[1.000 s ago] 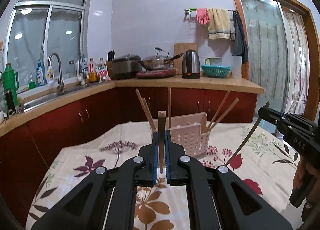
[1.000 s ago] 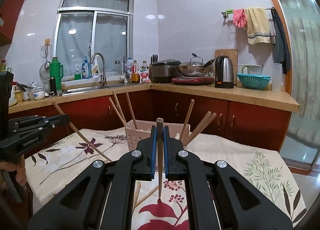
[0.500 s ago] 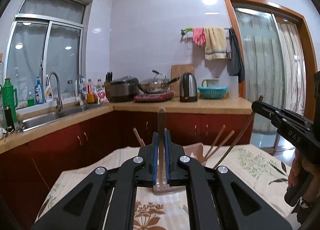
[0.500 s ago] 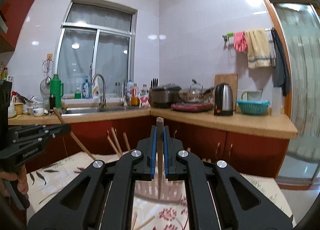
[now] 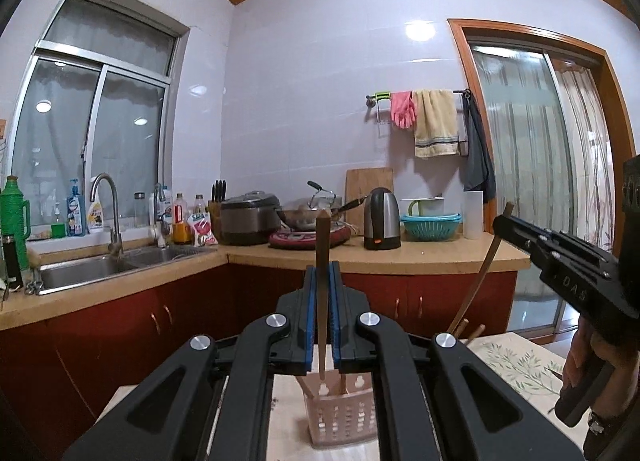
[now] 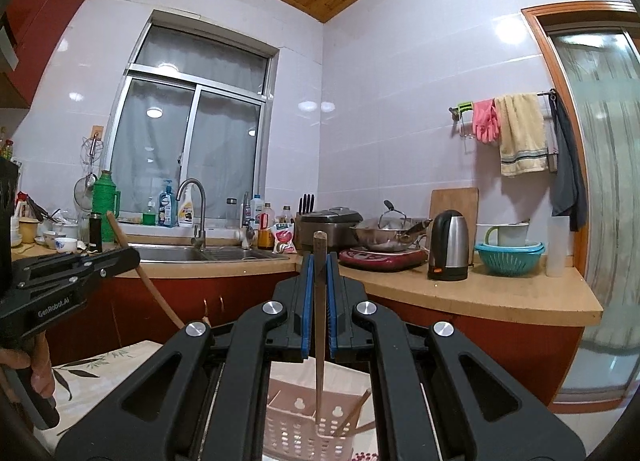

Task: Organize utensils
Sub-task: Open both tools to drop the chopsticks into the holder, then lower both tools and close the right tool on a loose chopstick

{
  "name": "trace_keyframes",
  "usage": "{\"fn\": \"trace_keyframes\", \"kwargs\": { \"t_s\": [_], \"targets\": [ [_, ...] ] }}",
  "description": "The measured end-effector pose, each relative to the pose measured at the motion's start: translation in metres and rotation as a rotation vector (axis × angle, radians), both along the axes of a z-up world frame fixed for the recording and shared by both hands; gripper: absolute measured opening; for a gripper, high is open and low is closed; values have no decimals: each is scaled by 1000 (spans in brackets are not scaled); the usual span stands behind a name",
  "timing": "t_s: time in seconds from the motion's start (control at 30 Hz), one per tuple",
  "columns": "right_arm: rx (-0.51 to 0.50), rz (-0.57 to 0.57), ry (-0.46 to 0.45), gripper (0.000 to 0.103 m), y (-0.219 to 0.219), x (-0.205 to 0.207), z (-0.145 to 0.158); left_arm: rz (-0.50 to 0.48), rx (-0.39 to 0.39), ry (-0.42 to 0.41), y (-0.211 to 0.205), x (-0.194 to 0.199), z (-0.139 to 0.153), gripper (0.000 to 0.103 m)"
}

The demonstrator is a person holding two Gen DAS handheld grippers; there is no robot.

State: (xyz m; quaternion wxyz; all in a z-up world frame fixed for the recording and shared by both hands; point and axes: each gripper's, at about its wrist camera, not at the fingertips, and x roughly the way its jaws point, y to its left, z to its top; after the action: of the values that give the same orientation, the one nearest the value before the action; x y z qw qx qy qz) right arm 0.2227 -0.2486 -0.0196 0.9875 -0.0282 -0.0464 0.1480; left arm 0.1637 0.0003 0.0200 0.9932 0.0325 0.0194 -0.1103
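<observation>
The left gripper (image 5: 322, 301) is clamped on a wooden chopstick (image 5: 322, 281) that stands upright between its blue pads; the right gripper (image 6: 319, 301) pinches a second chopstick (image 6: 319, 321) the same way — both point level across the kitchen. Below the tips sits a pink slotted utensil basket (image 5: 340, 417) on a floral tablecloth (image 5: 516, 365), with more chopsticks leaning inside. Beyond — red cabinets, a sink (image 5: 120, 265), a kettle (image 5: 382, 223) on the counter.
</observation>
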Motion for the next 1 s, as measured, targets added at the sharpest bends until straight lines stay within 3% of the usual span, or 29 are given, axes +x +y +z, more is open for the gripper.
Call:
{"fn": "trace_keyframes", "kwargs": {
  "t_s": [0.2,0.53,0.6,0.67,0.9,1.0],
  "targets": [
    [0,-3,44,7,1,24,-15,-5,-6,42,-3,25,-18,7],
    [-1,-11,199,7,3,57,-60,-8,-13,193,0,53,-68,9],
    [4,-12,215,13,3,56,-64,-8,-15,213,-1,55,-73,17],
    [1,-18,217,22,4,54,-66,-5,-15,219,-1,53,-75,36],
    [-7,-29,193,37,5,30,-59,15,-2,211,1,37,-69,51],
    [-8,-34,184,37,5,10,-59,27,-5,209,3,25,-68,55]
  ]
}}
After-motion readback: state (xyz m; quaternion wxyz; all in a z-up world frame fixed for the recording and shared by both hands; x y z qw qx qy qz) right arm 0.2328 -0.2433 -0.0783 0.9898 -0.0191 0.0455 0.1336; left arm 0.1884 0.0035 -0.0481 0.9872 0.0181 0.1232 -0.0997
